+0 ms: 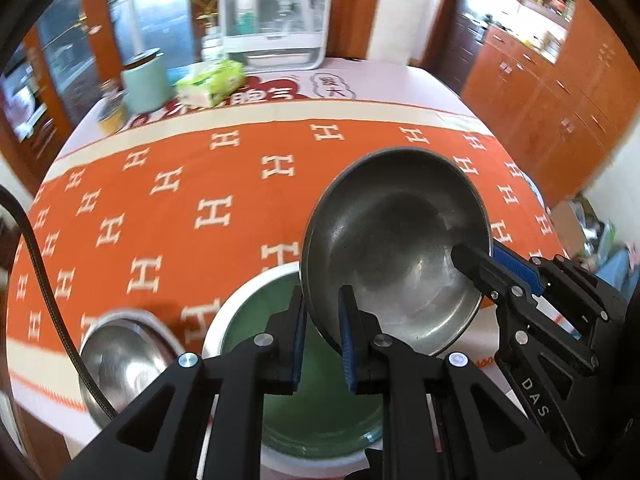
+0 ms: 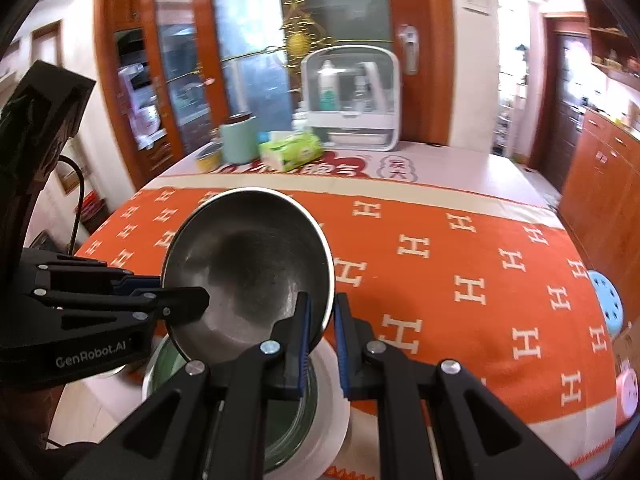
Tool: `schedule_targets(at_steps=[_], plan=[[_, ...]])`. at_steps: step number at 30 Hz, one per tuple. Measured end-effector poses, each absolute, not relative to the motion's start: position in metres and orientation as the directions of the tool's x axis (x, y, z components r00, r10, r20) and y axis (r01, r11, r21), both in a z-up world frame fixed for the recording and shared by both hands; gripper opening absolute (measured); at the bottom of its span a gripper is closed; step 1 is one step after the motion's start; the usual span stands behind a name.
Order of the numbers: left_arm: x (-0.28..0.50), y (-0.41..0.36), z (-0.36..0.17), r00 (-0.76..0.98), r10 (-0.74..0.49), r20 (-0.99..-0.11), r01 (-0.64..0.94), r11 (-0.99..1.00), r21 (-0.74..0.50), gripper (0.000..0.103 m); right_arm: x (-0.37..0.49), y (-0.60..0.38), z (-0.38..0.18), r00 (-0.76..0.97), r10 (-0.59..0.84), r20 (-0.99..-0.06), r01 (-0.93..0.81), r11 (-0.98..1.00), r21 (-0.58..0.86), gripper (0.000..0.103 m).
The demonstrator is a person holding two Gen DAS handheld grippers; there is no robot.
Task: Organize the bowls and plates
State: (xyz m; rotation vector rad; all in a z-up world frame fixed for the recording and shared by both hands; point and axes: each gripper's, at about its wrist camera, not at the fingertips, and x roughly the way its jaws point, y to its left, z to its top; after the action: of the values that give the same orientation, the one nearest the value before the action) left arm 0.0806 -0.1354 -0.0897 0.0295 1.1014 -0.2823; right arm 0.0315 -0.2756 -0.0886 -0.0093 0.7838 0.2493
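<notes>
A steel bowl (image 1: 394, 248) is held in the air, tilted, by both grippers at once. My left gripper (image 1: 323, 328) is shut on its left rim. My right gripper (image 2: 321, 322) is shut on its right rim, and shows in the left wrist view (image 1: 478, 258) reaching into the bowl. The same bowl shows in the right wrist view (image 2: 248, 268), with the left gripper (image 2: 192, 298) at its left rim. Below the bowl a green bowl (image 1: 320, 408) sits on a white plate (image 1: 224, 320). A second steel bowl (image 1: 120, 356) sits on the table to the left.
An orange cloth with H marks (image 1: 180, 208) covers the table. At the far end stand a mint canister (image 1: 146, 80), a green tissue pack (image 1: 212, 80), a yellow tin (image 1: 110, 116) and a white storage box (image 1: 276, 16). Wooden cabinets (image 1: 560, 80) line the right.
</notes>
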Motion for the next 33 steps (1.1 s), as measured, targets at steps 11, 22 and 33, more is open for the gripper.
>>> schedule_targets(at_steps=[11,22,33], plan=[[0.045,-0.116,-0.093,0.426,-0.157,-0.891,0.026,0.986,-0.162,0.014,0.025,-0.264,-0.087,0.602,0.342,-0.721,-0.409,0.908,0.089,0.011],[0.034,-0.068,-0.097,0.390,-0.173,-0.904,0.068,0.985,-0.159,0.014,0.013,-0.214,-0.093,0.583,0.322,-0.746,-0.378,0.920,0.102,0.011],[0.046,0.007,-0.104,0.346,-0.196,-0.918,0.171,0.975,-0.143,0.014,0.009,-0.147,-0.109,0.567,0.299,-0.767,-0.313,0.940,0.135,0.013]])
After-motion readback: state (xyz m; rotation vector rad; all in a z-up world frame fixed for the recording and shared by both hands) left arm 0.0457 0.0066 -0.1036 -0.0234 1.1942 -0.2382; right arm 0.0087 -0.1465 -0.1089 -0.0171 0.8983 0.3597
